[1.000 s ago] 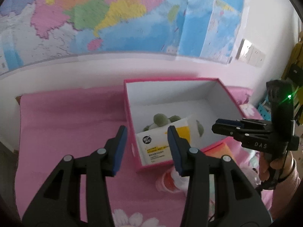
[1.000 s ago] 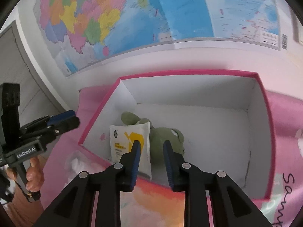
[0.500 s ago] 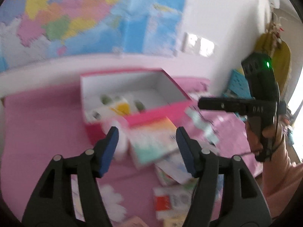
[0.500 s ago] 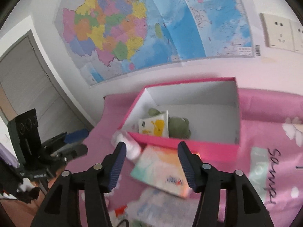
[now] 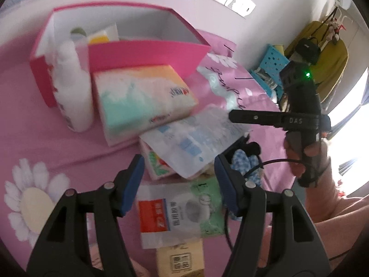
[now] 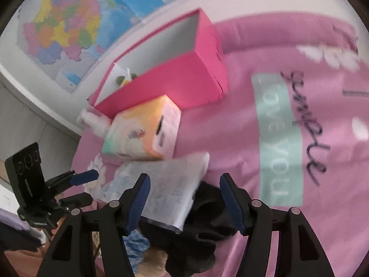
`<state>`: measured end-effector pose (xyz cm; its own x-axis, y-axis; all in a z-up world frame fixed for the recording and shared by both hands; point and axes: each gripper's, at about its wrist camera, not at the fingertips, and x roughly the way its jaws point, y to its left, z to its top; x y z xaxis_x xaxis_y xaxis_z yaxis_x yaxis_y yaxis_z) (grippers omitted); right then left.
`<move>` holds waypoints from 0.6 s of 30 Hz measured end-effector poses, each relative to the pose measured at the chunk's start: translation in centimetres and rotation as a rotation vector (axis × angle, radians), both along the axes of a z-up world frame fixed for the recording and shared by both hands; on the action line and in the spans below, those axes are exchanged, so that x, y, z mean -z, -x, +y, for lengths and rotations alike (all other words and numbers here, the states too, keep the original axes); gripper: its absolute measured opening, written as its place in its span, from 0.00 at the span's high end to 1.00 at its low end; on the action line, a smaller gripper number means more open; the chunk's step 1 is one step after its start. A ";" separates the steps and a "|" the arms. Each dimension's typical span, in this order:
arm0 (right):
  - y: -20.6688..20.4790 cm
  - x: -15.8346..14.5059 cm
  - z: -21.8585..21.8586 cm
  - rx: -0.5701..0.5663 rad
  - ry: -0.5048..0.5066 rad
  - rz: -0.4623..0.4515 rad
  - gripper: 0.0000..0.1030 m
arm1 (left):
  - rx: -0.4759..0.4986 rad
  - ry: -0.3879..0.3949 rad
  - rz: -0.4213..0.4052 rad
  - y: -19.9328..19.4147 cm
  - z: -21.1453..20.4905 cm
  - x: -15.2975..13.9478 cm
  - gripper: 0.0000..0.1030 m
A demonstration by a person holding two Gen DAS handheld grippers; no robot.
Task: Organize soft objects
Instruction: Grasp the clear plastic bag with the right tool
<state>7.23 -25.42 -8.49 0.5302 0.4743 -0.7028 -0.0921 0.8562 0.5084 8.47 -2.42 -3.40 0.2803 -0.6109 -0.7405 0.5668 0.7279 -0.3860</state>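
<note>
I have both grippers angled down over the pink bedspread (image 6: 230,120). The left gripper (image 5: 178,175) has its jaws released, nothing between the pads; they opened a moment ago and now stand steady. The right gripper (image 6: 184,196) is released too, its jaws having just been opening further, with nothing pinched.

Open room lies to the right of the pile, on the printed stretch of bedspread, and on its bare patch left of the tissue pack in my left view. The wall runs just behind the pink box (image 5: 147,53), closing off that edge.

Beneath my left jaws the soft things lie heaped: a clear blue-printed packet (image 5: 193,138) overlapping a red-and-green pack (image 5: 156,164), a mask packet (image 5: 180,210) nearer me, and a blue checked cloth (image 5: 244,164) beside the right pad. The large tissue pack (image 5: 140,101) leans against the box's front wall, with a white bottle (image 5: 71,92) touching the box's left corner. In my right view, dark fabric (image 6: 207,210) lies under the jaws, partly beneath the clear packet.

The box is open; a green plush toy (image 5: 78,32) and a white-and-yellow packet (image 5: 103,34) sit in its left end.
</note>
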 end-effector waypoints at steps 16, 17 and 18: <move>1.5 -0.1 0.9 -0.058 -0.005 -0.098 0.71 | 0.024 0.016 0.074 -0.3 -2.1 0.9 0.44; 1.7 -0.2 0.8 -0.055 -0.004 -0.110 0.73 | 0.023 0.015 0.075 -0.2 -2.2 1.0 0.48; 2.0 -0.5 0.7 -0.051 0.002 -0.123 0.75 | 0.021 0.017 0.073 -0.2 -2.2 0.9 0.50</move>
